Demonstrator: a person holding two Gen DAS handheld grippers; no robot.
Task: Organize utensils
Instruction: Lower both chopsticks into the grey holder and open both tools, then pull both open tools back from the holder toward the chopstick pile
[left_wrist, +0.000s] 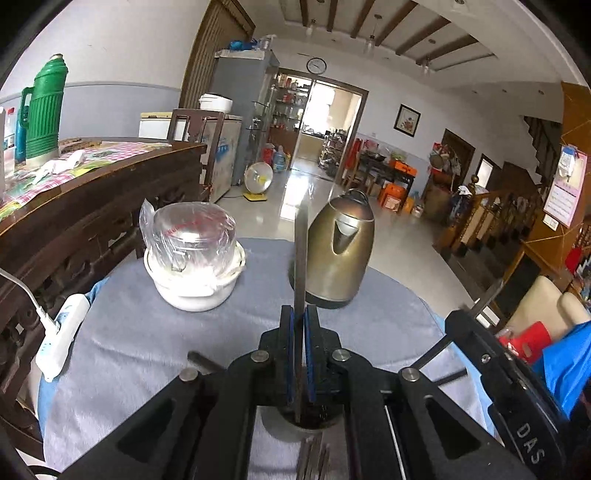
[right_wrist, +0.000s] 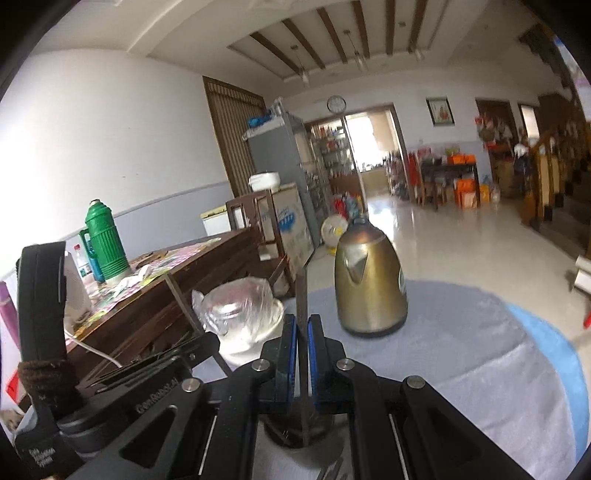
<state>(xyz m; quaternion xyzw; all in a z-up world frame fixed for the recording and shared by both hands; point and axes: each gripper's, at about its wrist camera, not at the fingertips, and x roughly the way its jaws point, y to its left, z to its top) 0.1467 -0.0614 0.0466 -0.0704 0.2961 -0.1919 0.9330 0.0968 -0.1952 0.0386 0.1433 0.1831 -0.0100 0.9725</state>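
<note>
Grey tablecloth (left_wrist: 147, 343) | kettle (left_wrist: 341, 251) | both hand-held grippers clamp upright chopsticks

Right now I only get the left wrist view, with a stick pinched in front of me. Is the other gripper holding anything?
Observer: Yes. The right gripper is shut on a thin metal stick, held upright between its blue pads.
Operator: Where does its bottom end go?
Observer: Into a dark round holder just below the gripper.
Operator: Anything on the kettle I'm missing?
Observer: The kettle has a green oval label on its right side.
</note>
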